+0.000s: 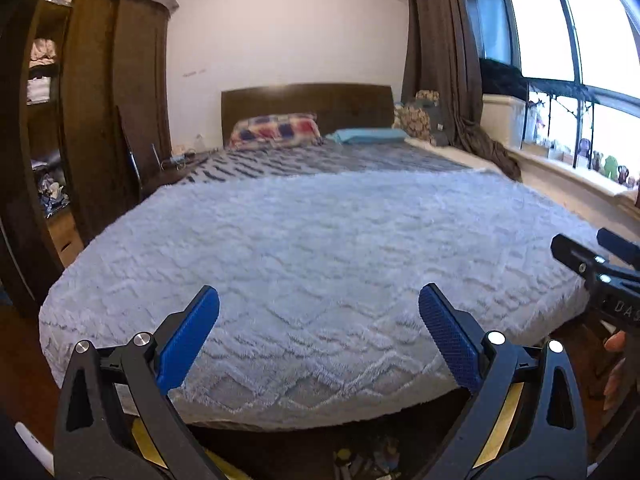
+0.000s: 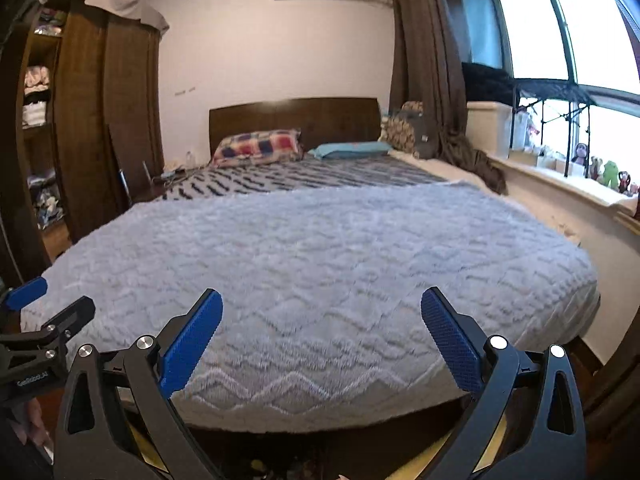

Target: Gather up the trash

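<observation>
My left gripper (image 1: 319,300) is open and empty, held at the foot of a bed with a fluffy grey-blue blanket (image 1: 312,264). My right gripper (image 2: 322,300) is also open and empty, beside it over the same blanket (image 2: 320,264). The right gripper shows at the right edge of the left wrist view (image 1: 588,256); one blue finger of the left gripper shows at the left edge of the right wrist view (image 2: 24,294). Small scraps, perhaps trash, lie on the dark floor under the bed's foot (image 1: 372,464); they show faintly in the right wrist view (image 2: 260,466).
Two pillows (image 1: 276,130) lie at the dark headboard (image 1: 308,104). A brown wardrobe (image 1: 100,112) with open shelves stands left. A cluttered nightstand (image 1: 180,160) is beside the bed. Curtains (image 1: 440,60) and a window sill with figurines (image 1: 600,164) are on the right.
</observation>
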Motion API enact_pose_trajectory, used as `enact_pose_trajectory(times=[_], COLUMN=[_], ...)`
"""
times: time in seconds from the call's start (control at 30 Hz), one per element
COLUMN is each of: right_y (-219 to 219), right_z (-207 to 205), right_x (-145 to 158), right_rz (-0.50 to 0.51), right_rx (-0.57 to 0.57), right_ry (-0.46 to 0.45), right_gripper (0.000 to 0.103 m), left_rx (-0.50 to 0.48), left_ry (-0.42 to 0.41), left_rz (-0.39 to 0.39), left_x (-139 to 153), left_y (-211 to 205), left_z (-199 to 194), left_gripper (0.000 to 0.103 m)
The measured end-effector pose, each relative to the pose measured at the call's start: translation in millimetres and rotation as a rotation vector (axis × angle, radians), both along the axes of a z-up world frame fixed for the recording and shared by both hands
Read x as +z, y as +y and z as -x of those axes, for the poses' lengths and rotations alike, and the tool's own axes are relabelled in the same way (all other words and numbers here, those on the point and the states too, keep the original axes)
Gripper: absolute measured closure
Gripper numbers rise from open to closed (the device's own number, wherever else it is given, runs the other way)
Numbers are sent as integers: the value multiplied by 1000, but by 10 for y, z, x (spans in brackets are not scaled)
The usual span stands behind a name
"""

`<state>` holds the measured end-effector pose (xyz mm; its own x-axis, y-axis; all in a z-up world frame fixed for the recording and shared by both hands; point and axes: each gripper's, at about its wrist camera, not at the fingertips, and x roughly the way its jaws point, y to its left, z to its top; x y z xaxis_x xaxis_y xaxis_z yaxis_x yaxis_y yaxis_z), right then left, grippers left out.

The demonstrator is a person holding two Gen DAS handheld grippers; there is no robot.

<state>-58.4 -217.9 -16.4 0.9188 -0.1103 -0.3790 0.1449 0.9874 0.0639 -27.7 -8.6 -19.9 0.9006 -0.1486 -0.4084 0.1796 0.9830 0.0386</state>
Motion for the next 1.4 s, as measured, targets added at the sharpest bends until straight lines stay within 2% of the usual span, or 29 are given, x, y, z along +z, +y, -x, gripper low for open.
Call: enact_pose_trajectory(times=[0.2,0.33,0.8,1.4], right_y=[37,90,184,251], right_z=[81,152,196,193], right_x=[132,192,184,177], right_rz=[3,28,58,63], right_rx=[-6,-28,-42,-31], right_ry=[-50,-82,-89,-84], right_gripper=[3,3,3,3], left_rx=[13,13,60,42], left_ry=[-60,-88,-94,-105], left_rz=[16,33,64,106], left_x=[171,187,131,174], left_y=[56,73,232,296], left_z=[96,173,221,276], left_gripper=[8,8,8,8])
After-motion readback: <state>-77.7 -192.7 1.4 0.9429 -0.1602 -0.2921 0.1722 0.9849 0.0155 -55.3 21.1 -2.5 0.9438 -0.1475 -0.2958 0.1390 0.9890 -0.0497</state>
